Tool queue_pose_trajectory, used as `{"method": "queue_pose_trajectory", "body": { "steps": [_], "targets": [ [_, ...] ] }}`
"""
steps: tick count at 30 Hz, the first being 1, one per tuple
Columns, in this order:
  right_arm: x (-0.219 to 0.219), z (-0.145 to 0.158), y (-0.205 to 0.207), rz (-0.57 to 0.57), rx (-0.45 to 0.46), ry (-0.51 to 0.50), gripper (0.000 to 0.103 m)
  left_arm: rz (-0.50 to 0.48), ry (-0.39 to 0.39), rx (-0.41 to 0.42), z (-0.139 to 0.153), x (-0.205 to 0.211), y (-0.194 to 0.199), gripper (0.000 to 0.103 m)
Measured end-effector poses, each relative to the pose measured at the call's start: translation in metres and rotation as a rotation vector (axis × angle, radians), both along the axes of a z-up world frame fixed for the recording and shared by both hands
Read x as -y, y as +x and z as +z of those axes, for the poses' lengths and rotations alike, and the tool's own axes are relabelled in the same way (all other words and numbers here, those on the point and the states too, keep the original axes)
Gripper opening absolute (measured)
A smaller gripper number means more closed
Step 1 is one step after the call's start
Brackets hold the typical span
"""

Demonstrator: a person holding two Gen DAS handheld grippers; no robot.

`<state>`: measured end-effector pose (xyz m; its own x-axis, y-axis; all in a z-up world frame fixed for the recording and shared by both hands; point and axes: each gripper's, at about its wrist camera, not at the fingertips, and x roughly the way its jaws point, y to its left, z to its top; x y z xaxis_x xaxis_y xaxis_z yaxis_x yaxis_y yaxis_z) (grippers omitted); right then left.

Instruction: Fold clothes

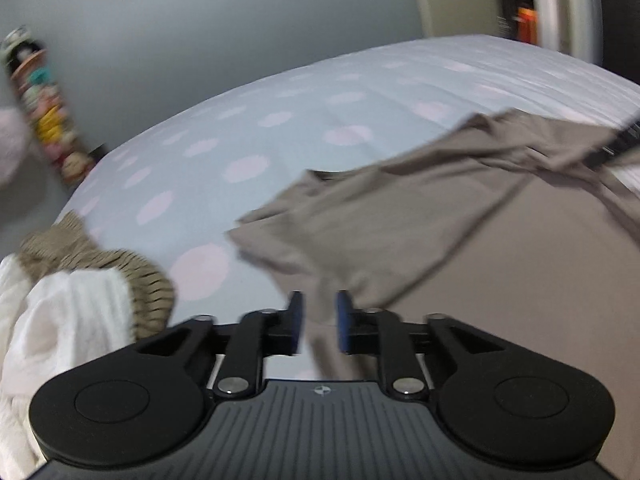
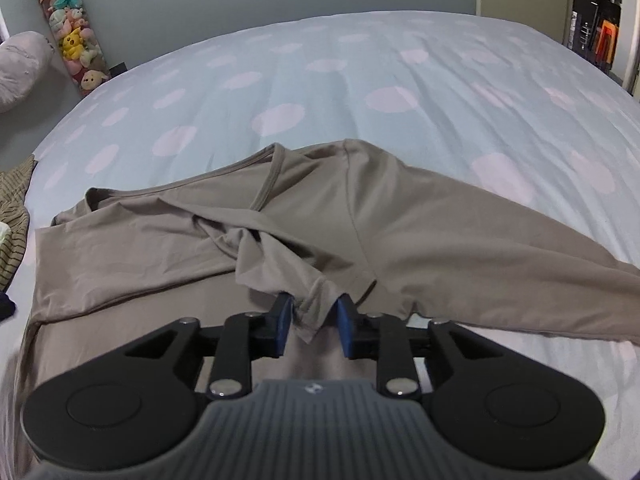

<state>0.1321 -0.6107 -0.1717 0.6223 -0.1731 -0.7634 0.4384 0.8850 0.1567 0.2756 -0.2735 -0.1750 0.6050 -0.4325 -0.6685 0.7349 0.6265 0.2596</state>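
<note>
A taupe long-sleeved top of thin stretchy fabric is lying rumpled across the pale blue bedcover with pink dots, filling the middle and lower half of the right wrist view, one sleeve trailing off to the right edge.

The step in hand looks like taking hold of the garment so a fold can be carried over. To do it well, each gripper should be biting on a single edge or hem, not a bunched wad, and both should be rising together so the cloth is hanging flat.

The right gripper is standing partly open at lower centre, a crumpled point of the top sitting between its blue pads; the pads are not visibly pressing it.

The left gripper is also partly open; the cloth appears to be passing behind the jaws, and the blur leaves contact uncertain.

A striped brown knit garment and a white fluffy one are waiting at lower left.
</note>
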Motion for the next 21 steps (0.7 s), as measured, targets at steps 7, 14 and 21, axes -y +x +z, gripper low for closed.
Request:
{"method": "queue_pose_trajectory", "body": {
  "steps": [7,14,21],
  "targets": [
    [-0.004,-0.007,0.011,0.006,-0.008,0.031,0.046,-0.080,0.102,0.014,-0.022,0.015,-0.014,0.041],
    [-0.005,-0.019,0.012,0.016,-0.051,0.028,0.046,-0.052,0.123,0.054,-0.033,0.018,-0.015,0.040],
    [-0.011,-0.025,0.012,0.071,-0.068,-0.019,0.051,-0.048,0.121,0.074,-0.035,0.019,-0.014,0.040]
  ]
}}
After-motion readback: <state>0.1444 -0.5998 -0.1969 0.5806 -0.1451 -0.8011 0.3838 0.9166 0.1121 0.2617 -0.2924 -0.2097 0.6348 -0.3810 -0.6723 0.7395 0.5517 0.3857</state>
